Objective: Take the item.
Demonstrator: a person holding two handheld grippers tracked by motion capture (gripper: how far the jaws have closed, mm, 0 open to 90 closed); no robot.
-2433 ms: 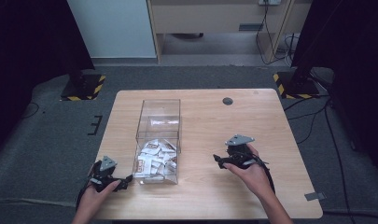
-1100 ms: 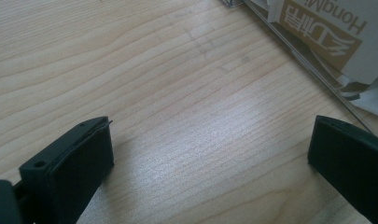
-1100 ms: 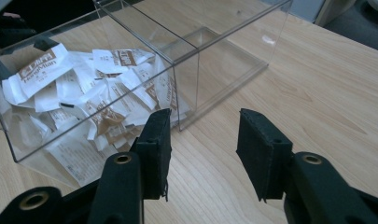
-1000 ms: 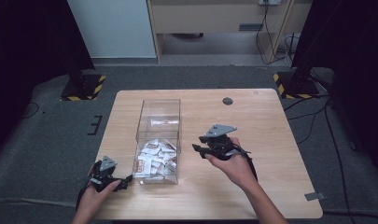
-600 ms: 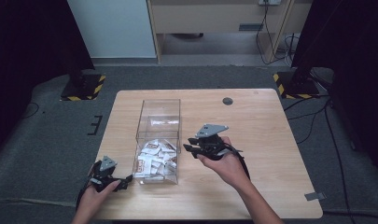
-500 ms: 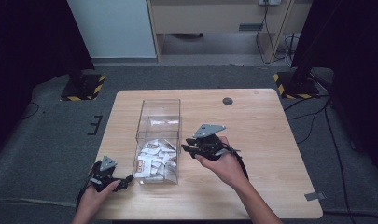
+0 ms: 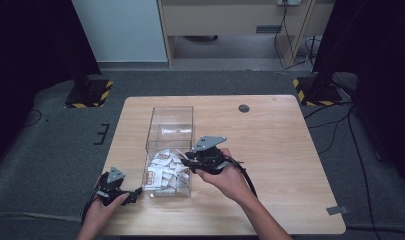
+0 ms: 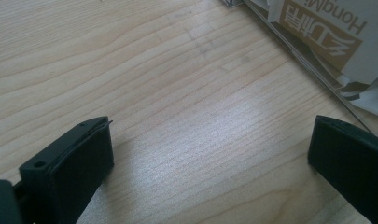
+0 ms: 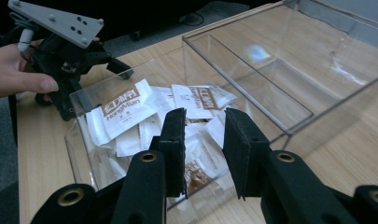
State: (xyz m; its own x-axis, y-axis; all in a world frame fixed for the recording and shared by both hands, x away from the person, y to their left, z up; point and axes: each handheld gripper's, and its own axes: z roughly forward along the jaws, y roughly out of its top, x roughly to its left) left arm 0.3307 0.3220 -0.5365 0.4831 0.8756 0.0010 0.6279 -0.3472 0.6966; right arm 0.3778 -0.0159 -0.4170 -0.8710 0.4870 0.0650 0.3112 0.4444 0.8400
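Note:
A clear plastic box (image 7: 170,118) stands on the wooden table (image 7: 270,150); a divider splits it. Its near compartment holds a heap of several white sachets (image 7: 165,171) printed in brown (image 9: 123,109); the far compartment looks bare. My right gripper (image 7: 184,159) reaches over the box's right wall, above the sachets. Its jaws (image 9: 204,120) stand a narrow gap apart with nothing between them. My left gripper (image 7: 136,192) rests low on the table just left of the box's near corner. It is wide open (image 8: 210,154) over bare wood, with the box wall and a sachet (image 8: 317,28) close ahead.
A small black round disc (image 7: 244,108) sits in the tabletop at the far right of centre. The right half of the table is bare wood. Black stands with yellow-striped bases (image 7: 89,93) (image 7: 317,90) flank the table on the floor.
My right gripper has travelled left from the table's right middle to the box's right wall and now hangs over the sachets. The left gripper has stayed put.

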